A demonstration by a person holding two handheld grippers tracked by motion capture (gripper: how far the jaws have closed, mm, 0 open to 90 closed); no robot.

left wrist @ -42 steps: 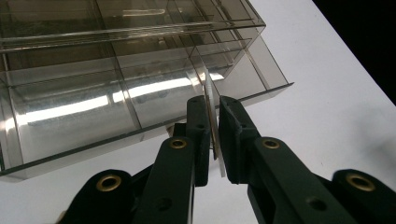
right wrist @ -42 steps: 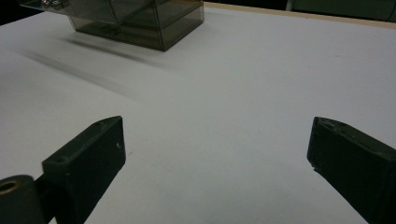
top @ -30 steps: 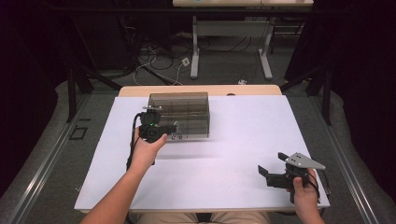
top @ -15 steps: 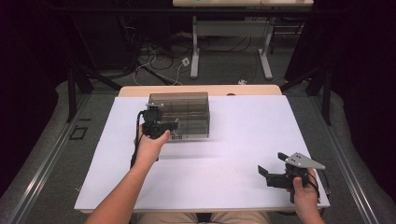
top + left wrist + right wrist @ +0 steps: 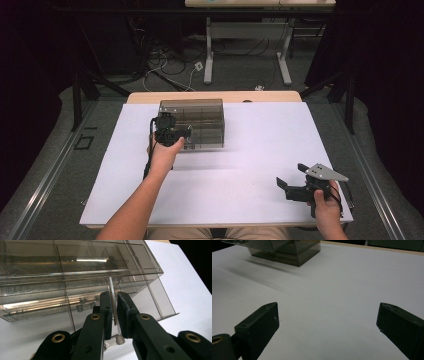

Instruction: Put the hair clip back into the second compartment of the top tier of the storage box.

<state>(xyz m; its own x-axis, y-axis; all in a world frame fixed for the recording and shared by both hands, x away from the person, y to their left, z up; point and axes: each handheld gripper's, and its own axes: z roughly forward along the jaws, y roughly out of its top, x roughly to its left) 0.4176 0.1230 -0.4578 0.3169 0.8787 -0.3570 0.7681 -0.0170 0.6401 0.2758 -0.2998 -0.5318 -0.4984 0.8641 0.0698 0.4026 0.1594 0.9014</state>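
left gripper (image 5: 113, 315): jaws clamped on thin clear tab (image 5: 113, 293) at front of smoked plastic drawer box (image 5: 192, 122) | box: far-left area of white table (image 5: 270, 145) | right gripper (image 5: 327, 325): jaws apart, nothing between, near right edge | step: judged drawer pull; keep tab centred between pads, draw straight along drawer axis, avoid twisting thin tab.

Smoky clear drawer box (image 5: 200, 122), black grippers (image 5: 172, 134), plain white table (image 5: 260, 150), grey plate (image 5: 325, 172).
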